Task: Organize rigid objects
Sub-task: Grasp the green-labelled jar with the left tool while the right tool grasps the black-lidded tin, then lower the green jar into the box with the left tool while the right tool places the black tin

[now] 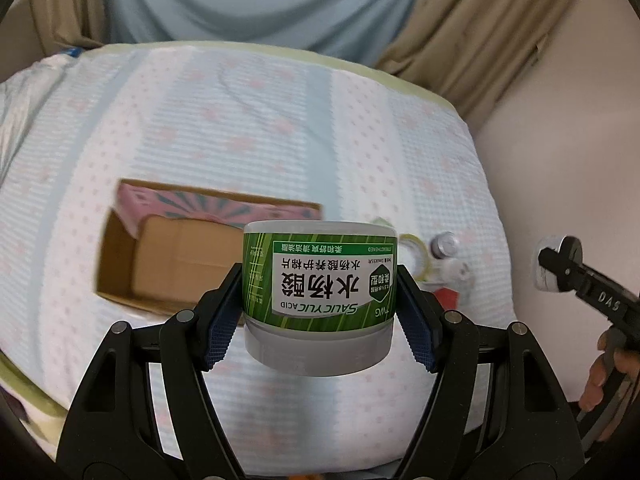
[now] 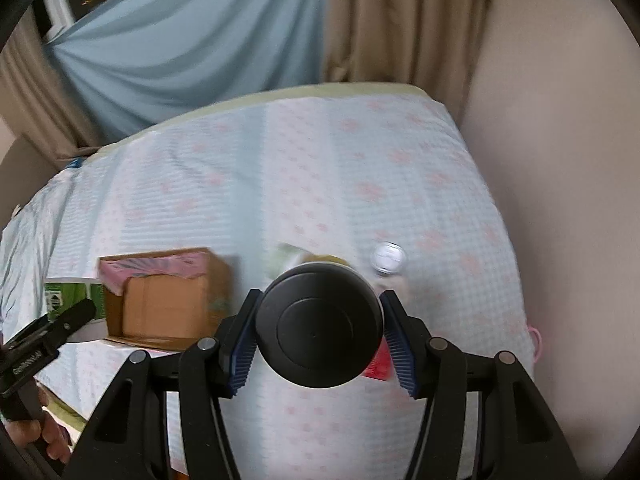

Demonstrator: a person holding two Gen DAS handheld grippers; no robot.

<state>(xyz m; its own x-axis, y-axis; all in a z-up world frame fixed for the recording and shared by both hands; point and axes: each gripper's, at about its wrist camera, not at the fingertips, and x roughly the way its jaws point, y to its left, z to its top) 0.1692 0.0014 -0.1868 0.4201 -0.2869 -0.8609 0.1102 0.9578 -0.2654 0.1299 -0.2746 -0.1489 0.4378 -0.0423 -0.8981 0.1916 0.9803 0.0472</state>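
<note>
A bed (image 1: 280, 120) under a dotted quilt, curtains behind, carries an open box (image 1: 168, 256) at its near left. The left gripper (image 1: 320, 312) clamps an upside-down green jar (image 1: 320, 280) in the air, just right of the box and nearer it. The right gripper (image 2: 316, 340) clamps a black puck (image 2: 320, 324), the box lying to its left.

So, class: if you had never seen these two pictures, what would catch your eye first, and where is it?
The green-labelled jar fills the middle of the left wrist view, held upside down between the left tool pads above the dotted bedspread. In the right wrist view, a round black-lidded container sits clamped in the right tool. Behind them, an open cardboard box lies on the bed.
</note>
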